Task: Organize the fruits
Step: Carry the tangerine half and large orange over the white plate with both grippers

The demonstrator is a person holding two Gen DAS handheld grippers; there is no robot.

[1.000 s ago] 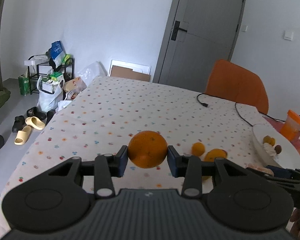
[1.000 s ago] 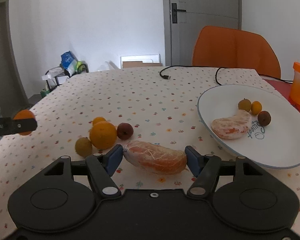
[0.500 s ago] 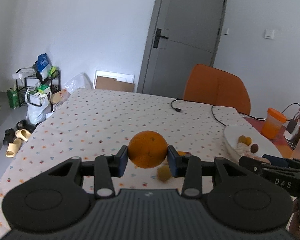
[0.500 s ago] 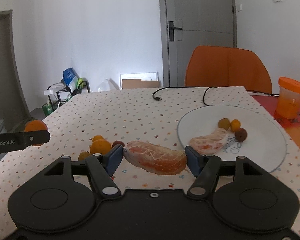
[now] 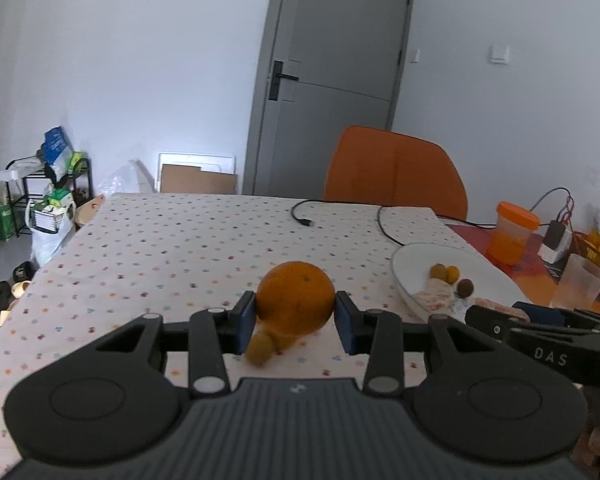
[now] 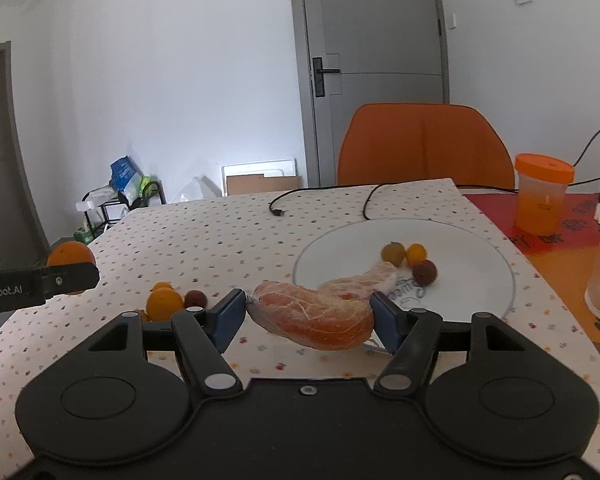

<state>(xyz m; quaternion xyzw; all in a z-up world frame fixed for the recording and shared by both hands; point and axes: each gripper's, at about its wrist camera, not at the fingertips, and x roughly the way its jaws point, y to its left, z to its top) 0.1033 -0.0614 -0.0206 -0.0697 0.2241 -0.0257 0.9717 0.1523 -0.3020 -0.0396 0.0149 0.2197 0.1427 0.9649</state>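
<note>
Orange (image 5: pixel 295 305) between left tool (image 5: pixel 295 322) pads

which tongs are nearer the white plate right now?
Right. The right tongs, shut on a peeled citrus piece, hang at the white plate's near-left rim. The left tongs, shut on an orange, sit farther left.

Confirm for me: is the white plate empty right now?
No, the white plate already holds a peeled citrus segment and three small fruits clustered near its middle.
</note>
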